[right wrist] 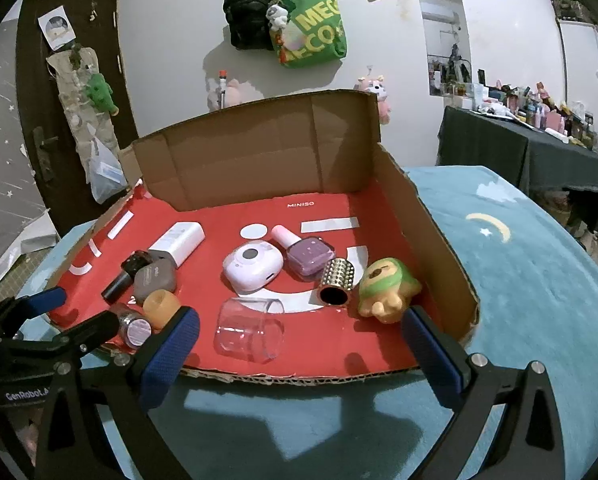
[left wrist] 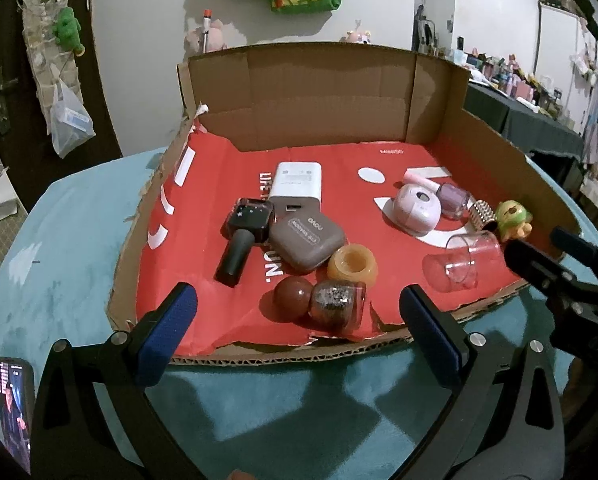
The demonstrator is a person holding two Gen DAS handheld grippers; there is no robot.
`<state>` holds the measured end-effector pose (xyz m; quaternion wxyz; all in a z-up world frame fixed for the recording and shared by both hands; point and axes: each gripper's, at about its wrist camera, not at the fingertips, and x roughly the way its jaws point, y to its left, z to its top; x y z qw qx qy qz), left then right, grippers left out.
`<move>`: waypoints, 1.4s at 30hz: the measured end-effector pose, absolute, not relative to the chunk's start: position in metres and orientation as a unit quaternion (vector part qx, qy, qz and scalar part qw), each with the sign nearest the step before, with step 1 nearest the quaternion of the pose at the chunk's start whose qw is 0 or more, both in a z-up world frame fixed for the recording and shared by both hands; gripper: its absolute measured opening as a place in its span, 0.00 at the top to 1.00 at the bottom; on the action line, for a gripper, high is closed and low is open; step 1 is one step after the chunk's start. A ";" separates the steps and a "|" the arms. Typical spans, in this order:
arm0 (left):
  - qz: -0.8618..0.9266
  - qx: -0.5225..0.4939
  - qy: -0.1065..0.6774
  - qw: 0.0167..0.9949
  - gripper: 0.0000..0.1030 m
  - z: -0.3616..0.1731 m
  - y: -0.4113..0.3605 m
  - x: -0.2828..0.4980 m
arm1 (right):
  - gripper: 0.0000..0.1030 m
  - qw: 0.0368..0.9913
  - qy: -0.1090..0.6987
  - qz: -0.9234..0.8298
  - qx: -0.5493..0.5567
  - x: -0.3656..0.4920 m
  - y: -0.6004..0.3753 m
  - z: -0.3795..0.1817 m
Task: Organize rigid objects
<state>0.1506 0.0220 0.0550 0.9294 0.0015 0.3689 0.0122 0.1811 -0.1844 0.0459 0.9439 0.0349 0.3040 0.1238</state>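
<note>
A cardboard tray (left wrist: 323,80) with a red floor holds several small items. On its left lie a white power bank (left wrist: 297,186), a black nail-polish bottle (left wrist: 245,236), a brown case (left wrist: 307,242), an orange ring (left wrist: 353,266), a brown ball (left wrist: 293,298) and a glitter jar (left wrist: 337,304). On its right lie a clear cup (right wrist: 249,334) on its side, a lilac round device (right wrist: 253,266), a purple polish bottle (right wrist: 309,258), a studded tube (right wrist: 337,282) and a green toy (right wrist: 387,290). My left gripper (left wrist: 299,300) is open at the tray's front edge. My right gripper (right wrist: 302,320) is open too, holding nothing.
The tray (right wrist: 259,148) rests on a blue rug-covered table (right wrist: 519,264). A phone (left wrist: 15,400) sits at the table's near left. A dark cluttered table (right wrist: 539,148) stands far right, a door (right wrist: 51,120) far left. Bags (right wrist: 307,28) hang on the wall.
</note>
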 end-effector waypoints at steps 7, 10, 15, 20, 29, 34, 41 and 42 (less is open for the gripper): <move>0.011 -0.008 0.379 0.925 0.00 0.048 0.025 0.152 | 0.00 0.944 0.308 0.113 0.030 0.181 -0.183 0.044; 0.010 -0.009 0.381 0.924 0.00 0.047 0.025 0.153 | 0.00 0.942 0.314 0.112 0.026 0.182 -0.182 0.043; 0.007 -0.014 0.383 0.923 0.00 0.046 0.027 0.154 | 0.00 0.941 0.320 0.110 0.023 0.183 -0.182 0.041; 0.007 -0.014 0.384 0.923 0.00 0.045 0.027 0.154 | 0.00 0.940 0.322 0.110 0.022 0.184 -0.181 0.040; 0.007 -0.013 0.385 0.923 0.00 0.046 0.027 0.154 | 0.00 0.938 0.329 0.110 0.017 0.184 -0.180 0.038; 0.007 -0.012 0.385 0.923 0.00 0.047 0.025 0.154 | 0.00 0.937 0.332 0.111 0.014 0.183 -0.181 0.038; 0.004 -0.013 0.379 0.925 0.00 0.054 0.025 0.149 | 0.00 0.940 0.323 0.111 0.022 0.181 -0.182 0.046; 0.004 -0.014 0.377 0.926 0.00 0.056 0.025 0.147 | 0.00 0.940 0.321 0.111 0.023 0.180 -0.183 0.049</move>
